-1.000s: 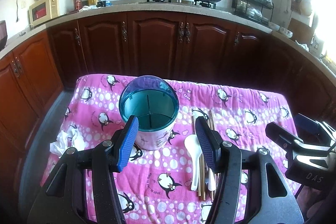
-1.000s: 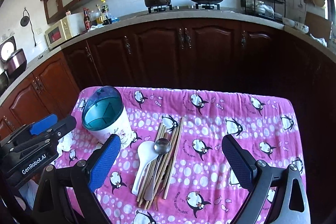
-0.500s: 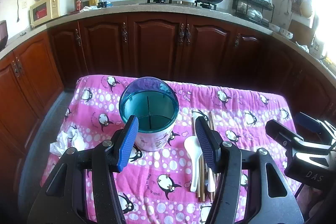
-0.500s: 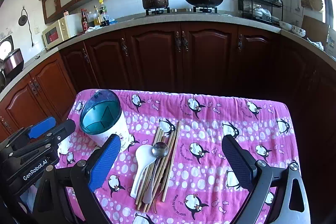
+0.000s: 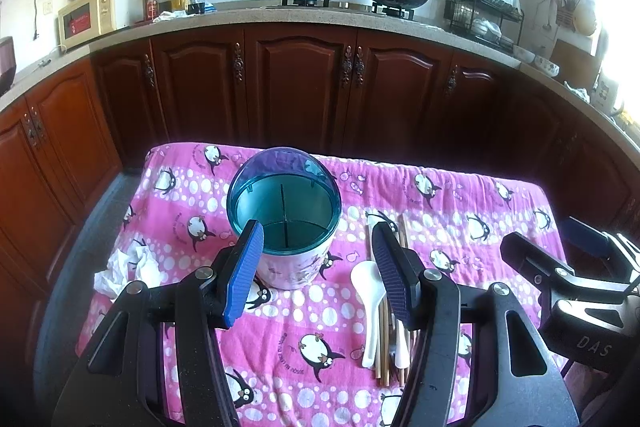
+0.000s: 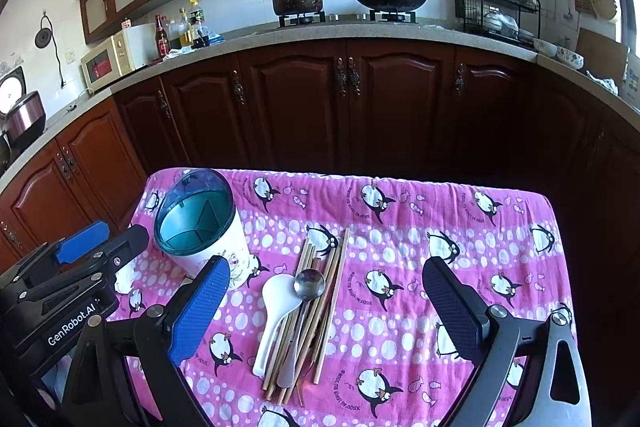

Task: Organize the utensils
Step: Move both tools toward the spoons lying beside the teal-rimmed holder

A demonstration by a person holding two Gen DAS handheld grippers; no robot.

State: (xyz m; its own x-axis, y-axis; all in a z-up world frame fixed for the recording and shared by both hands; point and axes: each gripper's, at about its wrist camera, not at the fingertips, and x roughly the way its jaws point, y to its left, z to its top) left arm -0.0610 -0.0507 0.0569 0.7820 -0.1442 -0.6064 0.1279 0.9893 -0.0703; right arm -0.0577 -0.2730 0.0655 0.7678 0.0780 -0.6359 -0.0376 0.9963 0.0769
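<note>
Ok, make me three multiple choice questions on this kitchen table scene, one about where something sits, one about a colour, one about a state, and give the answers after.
1. Where does the utensil holder stand relative to the pile of chopsticks and spoons?
A. to its left
B. to its right
C. on top of it

2. What colour is the ceramic spoon?
A. red
B. white
C. black

3. What state is the right gripper in?
A. shut on a spoon
B. shut on the holder
C. open, holding nothing

Answers:
1 A: in the right wrist view the holder stands left of the pile.
2 B: it lies white against the pink tablecloth.
3 C: its jaws stand wide apart above the pile.
</note>
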